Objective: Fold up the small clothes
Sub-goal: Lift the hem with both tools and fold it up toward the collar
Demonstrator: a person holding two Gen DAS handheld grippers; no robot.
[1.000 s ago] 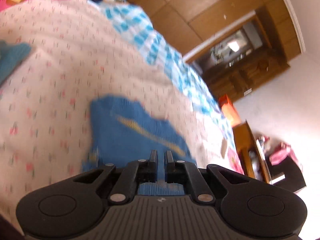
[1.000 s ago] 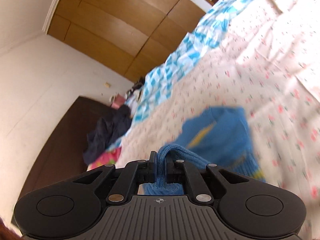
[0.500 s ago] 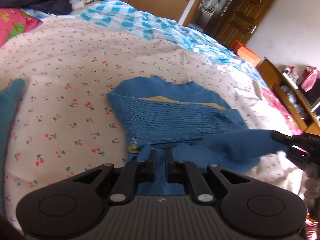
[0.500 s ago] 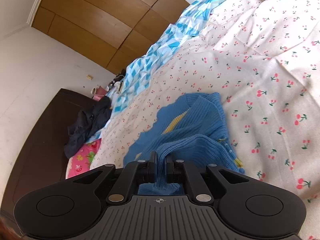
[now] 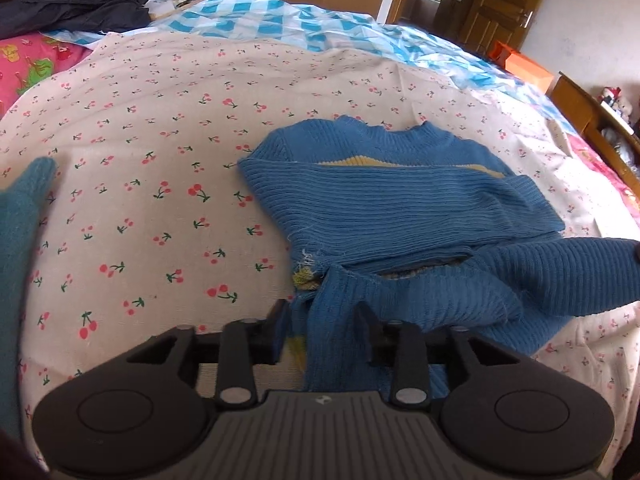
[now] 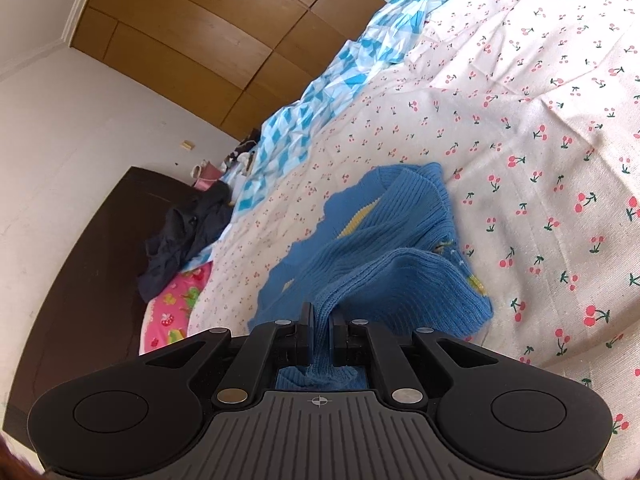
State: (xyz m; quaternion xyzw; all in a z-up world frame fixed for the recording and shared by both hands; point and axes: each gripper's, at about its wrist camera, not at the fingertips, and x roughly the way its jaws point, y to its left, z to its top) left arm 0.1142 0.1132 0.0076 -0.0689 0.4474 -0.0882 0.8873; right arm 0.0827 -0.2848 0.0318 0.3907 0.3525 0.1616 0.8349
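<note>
Cherry-print bedsheet (image 5: 160, 184) — left gripper (image 5: 323, 320) wide (sweater (image 5: 392, 208) between), right gripper (image 6: 319, 328) pinching it.

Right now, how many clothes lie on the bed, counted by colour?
Blue: 1, the sweater, with one part pinched in the right hand-held gripper
Teal: 1, the garment at the left edge
Dark navy: 1, the pile at the far corner
Total: 3

From my left wrist view, a teal garment (image 5: 18, 240) is cut off by the left edge. The blue sweater (image 5: 400, 216) runs under the left claw (image 5: 324, 320), its near hem hidden. At right, the sleeve end (image 5: 624, 256) leaves frame, so I can't see what holds it.
</note>
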